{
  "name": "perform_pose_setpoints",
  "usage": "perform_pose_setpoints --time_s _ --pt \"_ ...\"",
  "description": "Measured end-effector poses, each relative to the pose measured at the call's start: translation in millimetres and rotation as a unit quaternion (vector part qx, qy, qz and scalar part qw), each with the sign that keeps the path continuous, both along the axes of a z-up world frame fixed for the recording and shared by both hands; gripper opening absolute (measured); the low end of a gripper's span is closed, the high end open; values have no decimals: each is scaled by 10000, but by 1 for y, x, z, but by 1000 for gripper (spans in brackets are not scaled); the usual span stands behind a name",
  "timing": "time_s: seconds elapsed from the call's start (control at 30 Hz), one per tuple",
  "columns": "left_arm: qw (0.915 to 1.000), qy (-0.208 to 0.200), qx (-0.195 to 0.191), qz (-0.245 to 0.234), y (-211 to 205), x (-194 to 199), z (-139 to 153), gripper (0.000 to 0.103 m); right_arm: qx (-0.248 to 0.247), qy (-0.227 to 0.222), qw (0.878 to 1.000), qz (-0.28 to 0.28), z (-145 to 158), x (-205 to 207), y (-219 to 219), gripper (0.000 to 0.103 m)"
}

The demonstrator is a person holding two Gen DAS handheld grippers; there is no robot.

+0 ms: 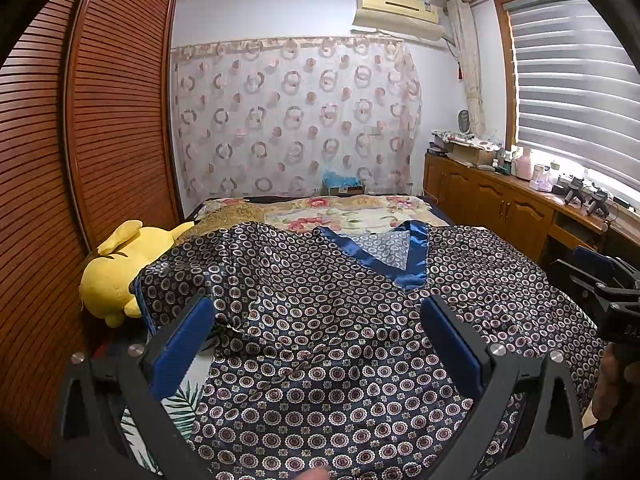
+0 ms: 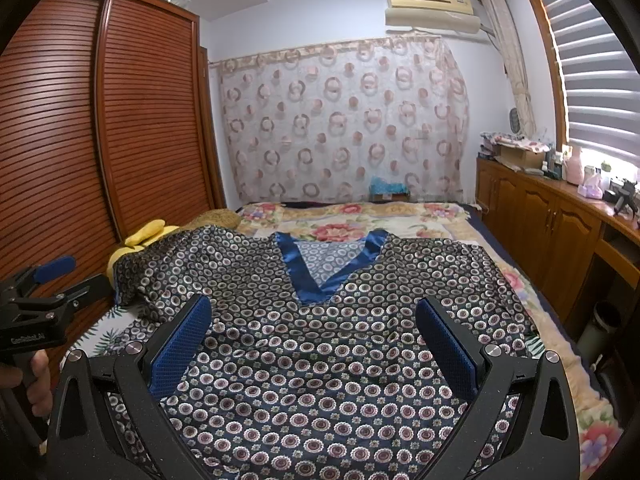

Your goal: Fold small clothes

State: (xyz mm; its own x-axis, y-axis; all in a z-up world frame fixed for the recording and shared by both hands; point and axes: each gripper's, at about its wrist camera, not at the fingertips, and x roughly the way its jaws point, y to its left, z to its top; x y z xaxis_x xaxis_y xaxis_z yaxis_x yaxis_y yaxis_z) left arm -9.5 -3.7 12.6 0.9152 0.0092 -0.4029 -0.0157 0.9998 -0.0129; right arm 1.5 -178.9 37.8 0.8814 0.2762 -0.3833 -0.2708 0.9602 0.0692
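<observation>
A dark navy satin top (image 1: 320, 320) with a circle print and a blue V-neck trim (image 1: 412, 264) lies spread flat on the bed, neck away from me. It also shows in the right wrist view (image 2: 320, 340). My left gripper (image 1: 318, 312) is open and empty, hovering over the top's lower left part. My right gripper (image 2: 314, 312) is open and empty over the top's middle, just below the V-neck (image 2: 320, 280). The right gripper shows at the right edge of the left wrist view (image 1: 608, 292); the left one shows at the left edge of the right wrist view (image 2: 44, 292).
A yellow plush toy (image 1: 120, 268) lies at the bed's left edge by the slatted wooden wardrobe (image 1: 80, 140). A floral blanket (image 2: 360, 224) covers the far bed. Wooden cabinets (image 2: 560, 232) with clutter run along the right under the window.
</observation>
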Motion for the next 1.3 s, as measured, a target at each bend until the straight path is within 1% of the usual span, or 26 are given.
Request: perform_pose_setpoints --time_s 0.9,1.3 --pt "10000 -5 9 1 -1 -1 0 103 8 -12 10000 6 4 0 2 103" --pt "9998 164 -57 66 9 6 -9 103 51 76 9999 94 -2 6 8 103"
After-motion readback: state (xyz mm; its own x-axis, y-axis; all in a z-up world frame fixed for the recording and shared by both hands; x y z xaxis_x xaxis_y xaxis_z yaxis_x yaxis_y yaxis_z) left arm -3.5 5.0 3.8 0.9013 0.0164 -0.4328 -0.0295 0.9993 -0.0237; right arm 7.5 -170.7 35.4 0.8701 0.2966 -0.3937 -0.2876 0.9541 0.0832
